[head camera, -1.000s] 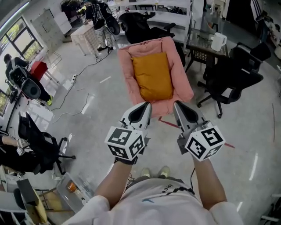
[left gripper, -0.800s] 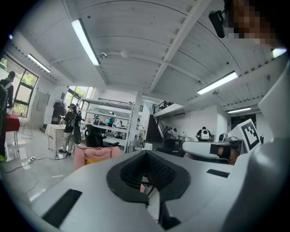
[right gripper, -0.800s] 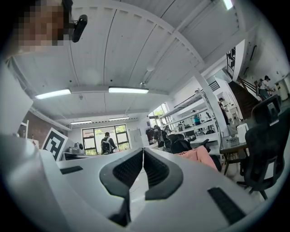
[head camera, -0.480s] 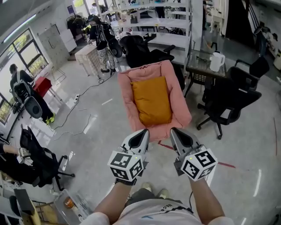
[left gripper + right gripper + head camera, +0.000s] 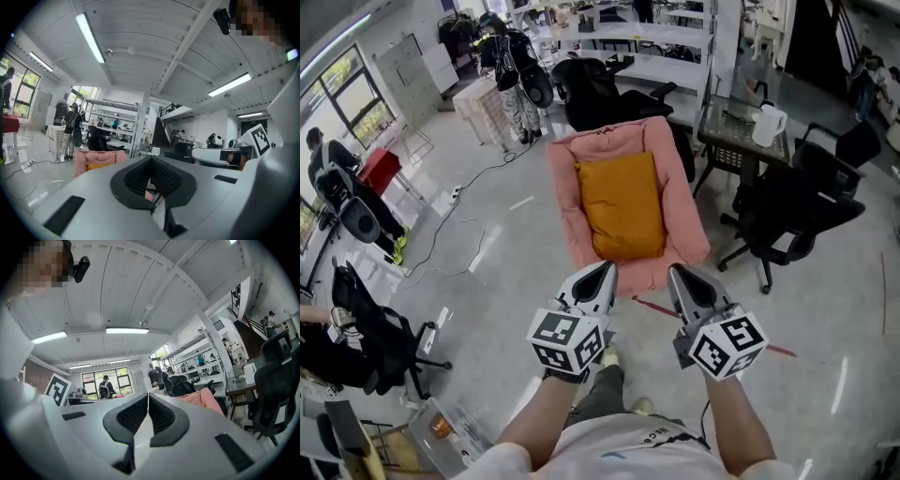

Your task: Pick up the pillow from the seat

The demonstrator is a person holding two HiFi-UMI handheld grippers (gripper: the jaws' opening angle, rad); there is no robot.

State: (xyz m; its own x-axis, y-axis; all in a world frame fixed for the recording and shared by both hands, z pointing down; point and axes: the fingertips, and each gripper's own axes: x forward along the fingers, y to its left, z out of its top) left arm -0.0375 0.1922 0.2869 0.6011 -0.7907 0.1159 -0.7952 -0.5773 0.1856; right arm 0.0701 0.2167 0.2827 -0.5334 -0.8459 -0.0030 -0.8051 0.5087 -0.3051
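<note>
**Item 1. Left gripper**. Held in the person's left hand, raised in front of the body and pointed toward the seat. Its jaws are seen pressed together in the left gripper view, with nothing lodged between them.

**Item 2. Right gripper**. Held level with the left one and just beside it, with a narrow gap between the two. The jaws are likewise clenched on nothing (in the right gripper view the ribbed black pads meet along a single line).

**Item 3. Pillow**. Mustard-orange and rectangular. It is laid flat in the hollow of the seat, its long side running away from the person. It is touched by neither gripper. In the head view both tips are seen at the seat's near edge, below the pillow.

**Item 4. Seat**. Pink and padded, with raised cushioned sides round the pillow at left, right and far end. It is set on a glossy grey floor.

**Item 5. Office chair**. Black, on castors, placed near the seat on its right.

**Item 6. Small table**. Found behind the office chair. A white jug is stood on it.

**Item 7. Second black chair**. Placed directly behind the seat.

**Item 8. Red line**. Marked on the floor, right of the right gripper.

**Item 9. Persons.** One is seen standing at the back. Another is seen by the window at far left.
</note>
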